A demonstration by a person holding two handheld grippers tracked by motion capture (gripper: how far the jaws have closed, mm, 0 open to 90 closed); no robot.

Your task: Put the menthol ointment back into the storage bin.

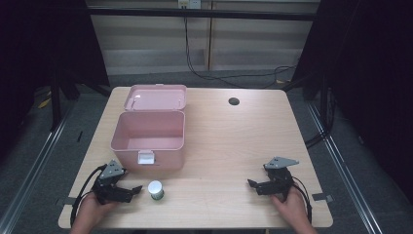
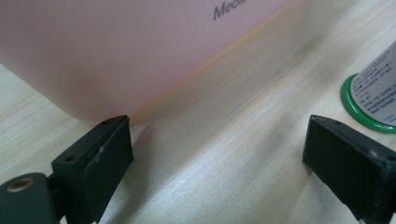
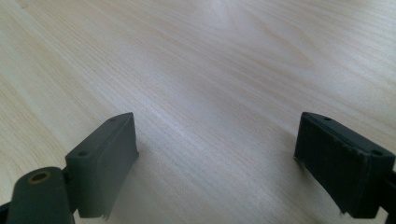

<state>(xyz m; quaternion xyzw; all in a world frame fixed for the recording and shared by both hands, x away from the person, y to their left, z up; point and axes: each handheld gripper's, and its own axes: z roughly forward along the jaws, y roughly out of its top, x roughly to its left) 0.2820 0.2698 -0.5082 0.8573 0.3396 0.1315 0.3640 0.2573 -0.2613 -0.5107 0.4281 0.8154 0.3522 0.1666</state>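
1. Left claw [image 1: 127, 189] low on the surface [image 1: 229, 146], jaws spread wide, grasping nothing; right claw [image 1: 256, 185] likewise released, well apart over bare wood.
2. Small white bottle [image 1: 156, 189] just beside the left claw's tips, toward the right jaw; upright, long axis vertical, cap up (green rim at its foot).
3. Open pink box [image 1: 148, 138] just ahead of the left claw, lid [image 1: 156, 97] thrown back.
4. Judged: pre-grasp stage. Next calls for shifting rightward to straddle the bottle, then closing.

Bright overhead light glares on the table [image 1: 229, 146] (dark surroundings), close views blurred.
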